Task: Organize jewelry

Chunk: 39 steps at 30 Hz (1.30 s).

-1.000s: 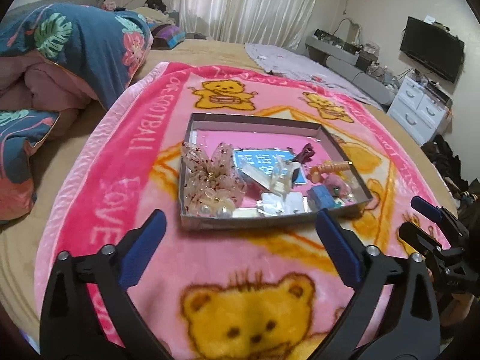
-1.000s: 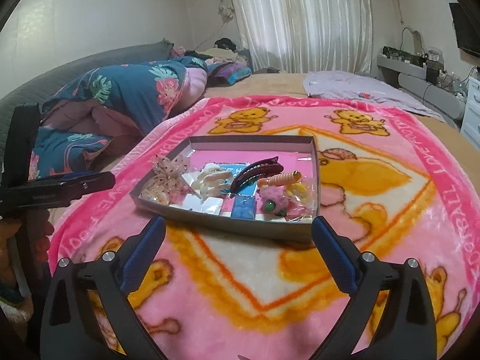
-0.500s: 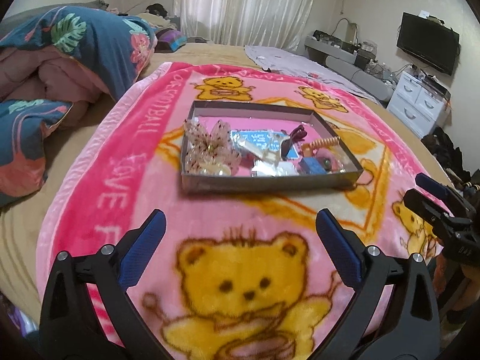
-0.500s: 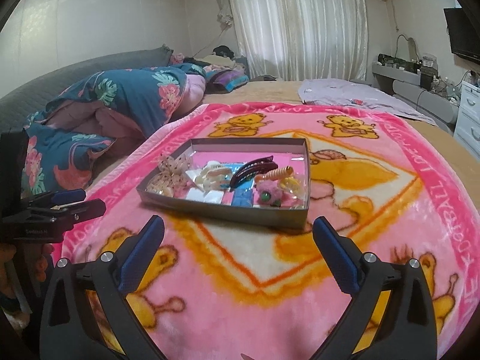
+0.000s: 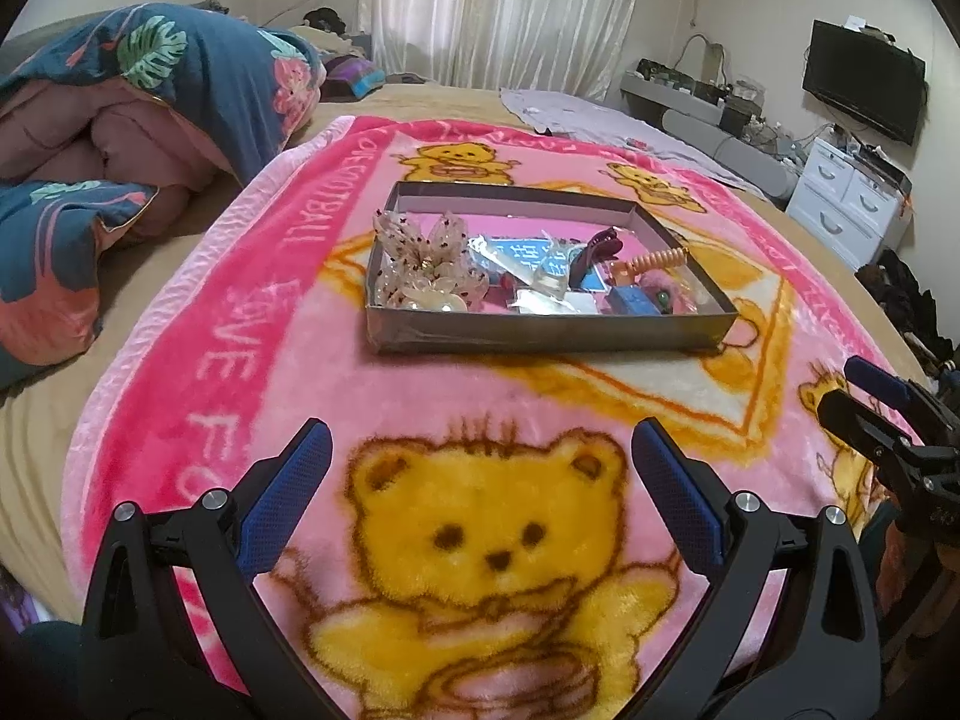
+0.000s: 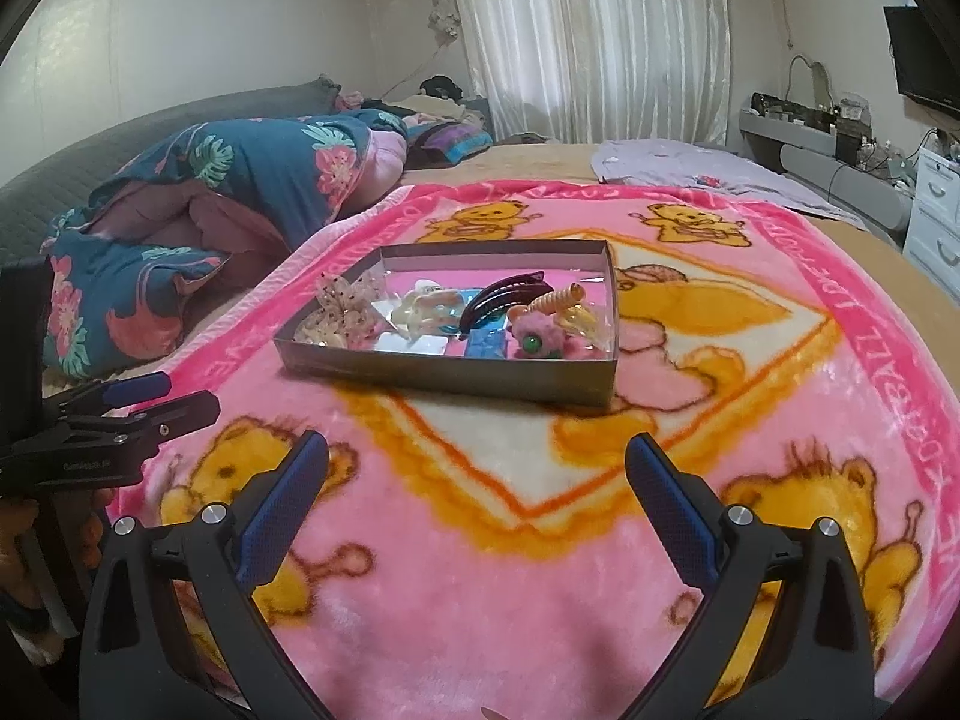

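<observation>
A shallow grey cardboard tray (image 5: 540, 333) (image 6: 444, 375) sits on a pink teddy-bear blanket (image 5: 492, 540) on the bed. It holds a sheer spotted bow (image 5: 429, 249) (image 6: 345, 306), a dark maroon hair clip (image 5: 594, 252) (image 6: 504, 300), an orange spiral tie (image 5: 657, 258) (image 6: 555, 300), a blue piece (image 5: 636, 300) (image 6: 486, 345) and other small accessories. My left gripper (image 5: 480, 501) is open and empty, well short of the tray. My right gripper (image 6: 477, 501) is open and empty, also short of it. Each gripper shows at the edge of the other's view.
A folded floral quilt (image 5: 120, 138) (image 6: 198, 210) lies left of the blanket. A lilac cloth (image 6: 690, 165) lies at the bed's far side. White drawers (image 5: 852, 204) and a TV (image 5: 864, 81) stand at the right. Curtains hang behind.
Both grippers have pulled back from the tray towards the near end of the bed; the tray now looks farther off. Both stay open and empty.
</observation>
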Available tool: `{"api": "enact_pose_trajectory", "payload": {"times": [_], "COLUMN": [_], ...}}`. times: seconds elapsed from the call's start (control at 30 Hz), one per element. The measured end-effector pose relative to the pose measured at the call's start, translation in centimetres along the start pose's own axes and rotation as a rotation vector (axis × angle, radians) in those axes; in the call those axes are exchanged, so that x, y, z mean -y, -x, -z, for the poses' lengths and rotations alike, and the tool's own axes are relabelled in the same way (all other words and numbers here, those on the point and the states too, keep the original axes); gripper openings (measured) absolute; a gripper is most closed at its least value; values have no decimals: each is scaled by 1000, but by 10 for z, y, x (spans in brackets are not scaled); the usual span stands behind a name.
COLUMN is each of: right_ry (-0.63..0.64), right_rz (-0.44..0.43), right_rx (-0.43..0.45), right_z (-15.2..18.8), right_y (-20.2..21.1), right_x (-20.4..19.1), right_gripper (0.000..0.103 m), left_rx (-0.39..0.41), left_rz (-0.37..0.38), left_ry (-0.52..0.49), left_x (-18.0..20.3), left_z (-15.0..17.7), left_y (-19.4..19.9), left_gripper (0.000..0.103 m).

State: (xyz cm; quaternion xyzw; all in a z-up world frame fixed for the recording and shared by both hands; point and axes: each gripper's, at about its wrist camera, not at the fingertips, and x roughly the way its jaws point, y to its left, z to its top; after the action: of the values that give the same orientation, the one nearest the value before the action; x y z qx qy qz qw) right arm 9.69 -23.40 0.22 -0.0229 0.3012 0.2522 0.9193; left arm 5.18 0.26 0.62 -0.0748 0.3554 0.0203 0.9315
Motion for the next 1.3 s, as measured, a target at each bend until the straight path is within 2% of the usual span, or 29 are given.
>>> {"api": "enact_pose_trajectory", "payload": {"times": [1.3], "right_ry": [9], "right_rz": [-8], "right_rx": [-13], "right_z": [3], "right_y": [-5], "right_x": [-2], "right_gripper": [99], "left_rx": [-5], "left_rz": [-5], "left_ry": [-3], "left_x": [0], "left_z": [-1], "left_y": [2], "left_gripper": [94]}}
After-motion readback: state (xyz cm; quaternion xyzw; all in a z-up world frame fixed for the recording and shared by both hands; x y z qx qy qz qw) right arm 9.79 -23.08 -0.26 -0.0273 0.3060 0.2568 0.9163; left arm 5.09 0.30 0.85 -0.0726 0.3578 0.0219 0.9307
